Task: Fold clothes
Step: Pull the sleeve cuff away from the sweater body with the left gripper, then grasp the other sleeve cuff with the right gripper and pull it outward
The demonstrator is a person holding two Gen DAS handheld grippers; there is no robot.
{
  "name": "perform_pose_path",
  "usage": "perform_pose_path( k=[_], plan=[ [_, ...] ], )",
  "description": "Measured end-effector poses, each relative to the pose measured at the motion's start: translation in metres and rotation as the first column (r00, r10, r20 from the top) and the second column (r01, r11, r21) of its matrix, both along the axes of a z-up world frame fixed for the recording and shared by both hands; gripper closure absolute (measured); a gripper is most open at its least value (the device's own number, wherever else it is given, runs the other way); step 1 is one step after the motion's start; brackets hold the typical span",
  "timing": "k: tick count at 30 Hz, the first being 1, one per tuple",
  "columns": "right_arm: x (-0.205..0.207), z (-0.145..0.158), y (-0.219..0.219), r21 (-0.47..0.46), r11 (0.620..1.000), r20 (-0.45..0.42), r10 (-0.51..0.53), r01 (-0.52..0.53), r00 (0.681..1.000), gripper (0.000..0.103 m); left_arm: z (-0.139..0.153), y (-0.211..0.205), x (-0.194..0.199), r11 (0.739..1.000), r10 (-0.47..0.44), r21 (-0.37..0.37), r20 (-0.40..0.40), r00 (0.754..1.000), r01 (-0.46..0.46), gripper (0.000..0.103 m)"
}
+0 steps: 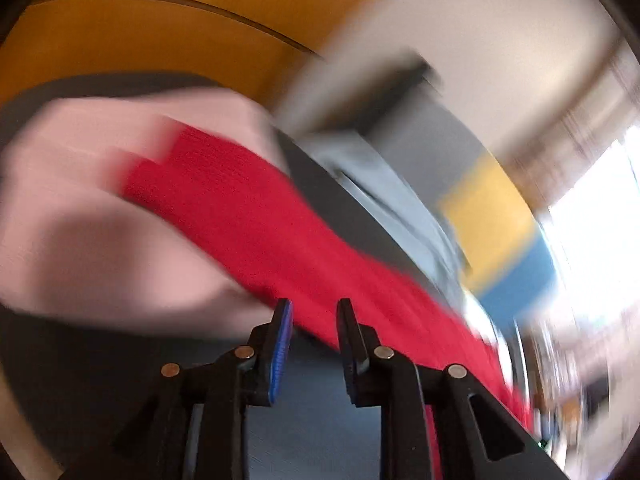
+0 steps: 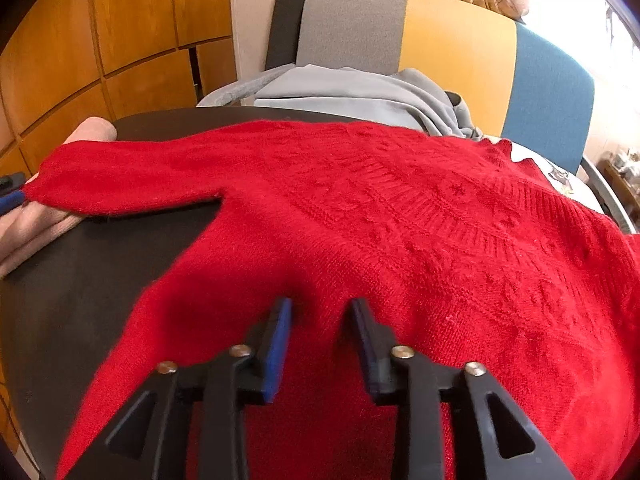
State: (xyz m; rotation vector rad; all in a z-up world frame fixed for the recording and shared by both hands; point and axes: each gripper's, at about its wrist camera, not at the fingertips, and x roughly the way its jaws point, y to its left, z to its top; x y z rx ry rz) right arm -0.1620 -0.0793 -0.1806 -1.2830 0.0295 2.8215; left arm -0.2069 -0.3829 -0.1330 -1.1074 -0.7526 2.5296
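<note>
A red knitted sweater lies flat on the dark table, one sleeve stretched out to the left. My right gripper hovers low over the sweater's body near its lower hem, open, with no cloth pinched between the blue pads. My left gripper is open too; its view is heavily blurred, and the red sleeve runs just beyond the fingertips with nothing gripped. In the right wrist view a tip of the left gripper shows at the left edge beside the sleeve cuff.
A pale pink garment lies under the sleeve end at the table's left edge, also the pink garment in the left view. A grey garment lies on a grey, yellow and blue chair behind the table. Wooden cabinets stand at back left.
</note>
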Motion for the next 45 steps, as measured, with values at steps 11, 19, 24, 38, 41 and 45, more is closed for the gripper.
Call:
perform_pose_path(
  k=[11, 19, 24, 38, 41, 45],
  plan=[
    [0.092, 0.079, 0.170, -0.119, 0.961, -0.156, -0.267, 0.250, 0.951, 0.057, -0.044, 0.222, 0.015, 0.872, -0.405, -0.252, 0.107, 0.908, 0.418, 0.082],
    [0.108, 0.058, 0.368, -0.014, 0.829, 0.013, -0.559, 0.559, 0.829, 0.057, -0.061, 0.219, 0.037, 0.836, -0.443, -0.354, 0.018, 0.897, 0.420, 0.078],
    [0.094, 0.031, 0.431, -0.068, 0.793, 0.105, -0.598, 0.605, 0.795, 0.057, -0.059, 0.221, 0.035, 0.841, -0.442, -0.346, 0.007, 0.897, 0.417, 0.078],
    [0.050, 0.003, 0.439, -0.115, 0.805, 0.189, -0.557, 0.582, 0.808, 0.089, -0.063, 0.221, 0.032, 0.855, -0.441, -0.312, -0.016, 0.898, 0.414, 0.078],
    [0.065, 0.036, 0.431, -0.151, 0.813, 0.112, -0.552, 0.563, 0.827, 0.090, -0.064, 0.219, 0.030, 0.862, -0.440, -0.289, -0.016, 0.898, 0.417, 0.078],
    [0.096, 0.098, 0.430, -0.143, 0.812, -0.017, -0.574, 0.566, 0.819, 0.095, -0.064, 0.216, 0.029, 0.868, -0.439, -0.265, -0.016, 0.898, 0.419, 0.078]
  ],
)
